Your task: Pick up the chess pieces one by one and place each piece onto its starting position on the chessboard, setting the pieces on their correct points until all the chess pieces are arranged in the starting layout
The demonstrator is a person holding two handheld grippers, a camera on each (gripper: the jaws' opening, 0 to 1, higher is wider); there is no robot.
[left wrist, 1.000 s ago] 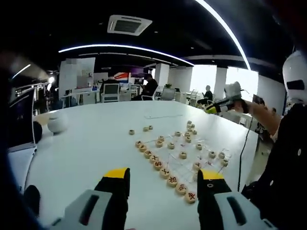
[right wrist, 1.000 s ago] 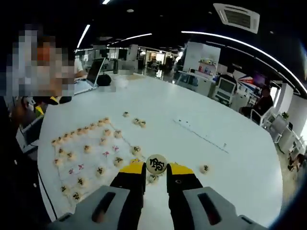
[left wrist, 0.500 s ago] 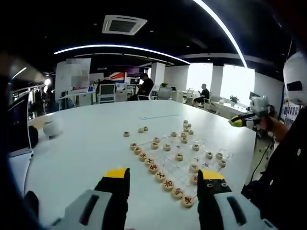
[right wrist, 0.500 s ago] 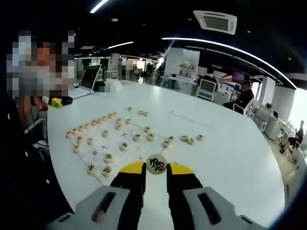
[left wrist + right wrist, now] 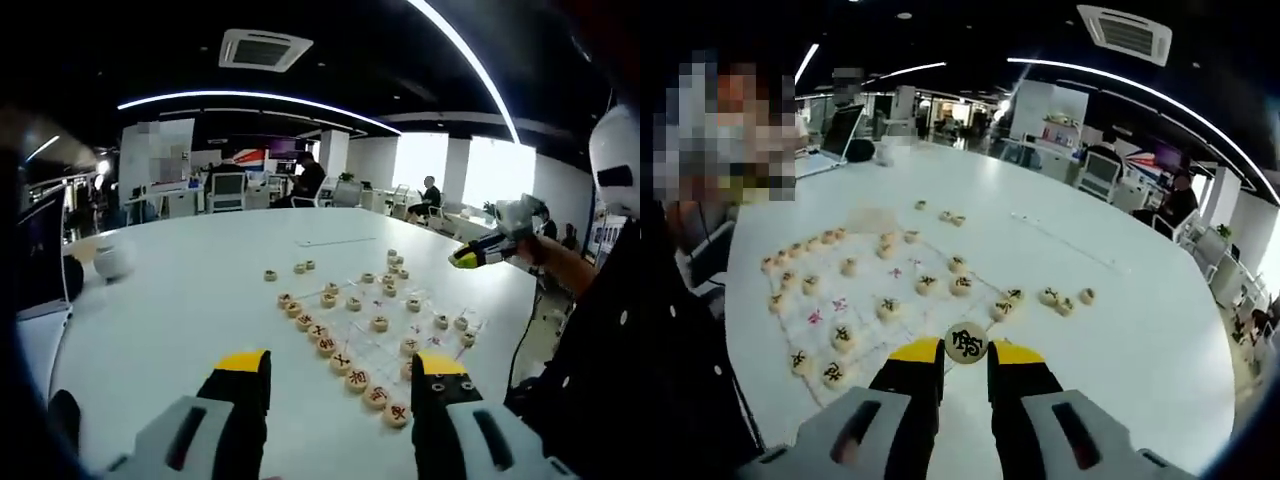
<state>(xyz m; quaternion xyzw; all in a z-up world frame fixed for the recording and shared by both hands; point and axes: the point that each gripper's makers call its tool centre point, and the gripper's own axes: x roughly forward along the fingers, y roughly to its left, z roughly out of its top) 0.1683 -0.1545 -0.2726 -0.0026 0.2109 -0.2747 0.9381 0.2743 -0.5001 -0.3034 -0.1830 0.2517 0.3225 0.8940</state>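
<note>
Right then, the right gripper [image 5: 966,358] had its jaws pinched on a round chess piece [image 5: 967,342], held clear above the white table [image 5: 1120,340], face toward the camera. The chessboard [image 5: 865,300] lay ahead and to the left in the right gripper view, its grid sloping away from the jaws, so the placement looked like a forward-and-left reach. Three loose pieces [image 5: 1064,299] sat off the grid to the right. The left gripper [image 5: 340,375] hung with jaws spread and nothing between them, just short of the near row of pieces [image 5: 340,355]. In that view the right gripper [image 5: 488,245] hovered over the far side of the chessboard [image 5: 385,325], so the loaded hand seemed better placed.
</note>
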